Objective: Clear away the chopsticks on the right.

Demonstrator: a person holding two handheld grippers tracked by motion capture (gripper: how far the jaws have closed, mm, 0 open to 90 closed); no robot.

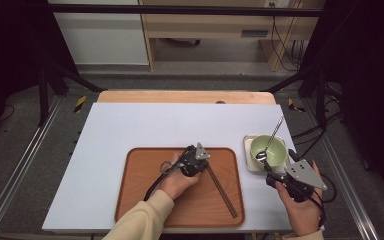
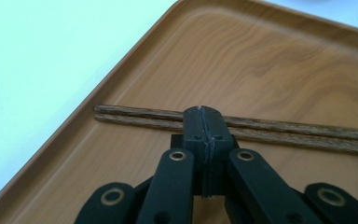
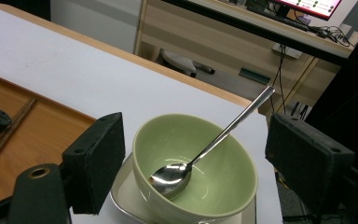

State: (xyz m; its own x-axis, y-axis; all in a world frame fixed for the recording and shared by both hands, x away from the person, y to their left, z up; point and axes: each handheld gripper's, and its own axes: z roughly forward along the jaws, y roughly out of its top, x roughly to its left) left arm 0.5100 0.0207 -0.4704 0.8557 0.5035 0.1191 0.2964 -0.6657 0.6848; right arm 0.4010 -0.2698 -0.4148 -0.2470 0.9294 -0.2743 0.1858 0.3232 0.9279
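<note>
Chopsticks (image 1: 223, 190) laid on tray (image 1: 139, 200); bowl (image 1: 268, 149) pending.
Left hand-held gripper (image 2: 204, 119) clenched empty; right hand-held gripper (image 3: 193, 158) gaping around bowl with spoon (image 3: 205, 149), ungripped.

The left gripper's closed jaws hide the middle of the chopsticks (image 2: 279, 133), whose far ends are cut off.

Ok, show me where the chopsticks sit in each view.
High view: chopsticks lie on the tray's right part, slanting toward its near right corner.
Left gripper view: across the middle, just beyond the shut jaws.
Right gripper view: at the left edge, on the tray.
Shared landmark: the brown tray.
</note>
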